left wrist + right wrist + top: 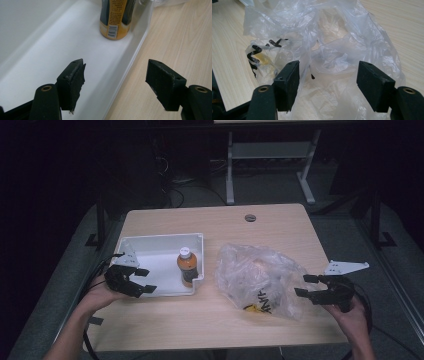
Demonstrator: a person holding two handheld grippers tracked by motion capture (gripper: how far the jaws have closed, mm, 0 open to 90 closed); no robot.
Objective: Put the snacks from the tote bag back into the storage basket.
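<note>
Straddling the tray (159, 245) rim near the bottle (187, 267), left gripper (145, 280) wide apart, maybe to steady it. Facing the bag (260, 277), right gripper (306, 285) apart too, holding nothing.

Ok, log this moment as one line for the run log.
left gripper: open, straddling white bin rim | right gripper: open at plastic bag | bottle: upright in bin
</note>
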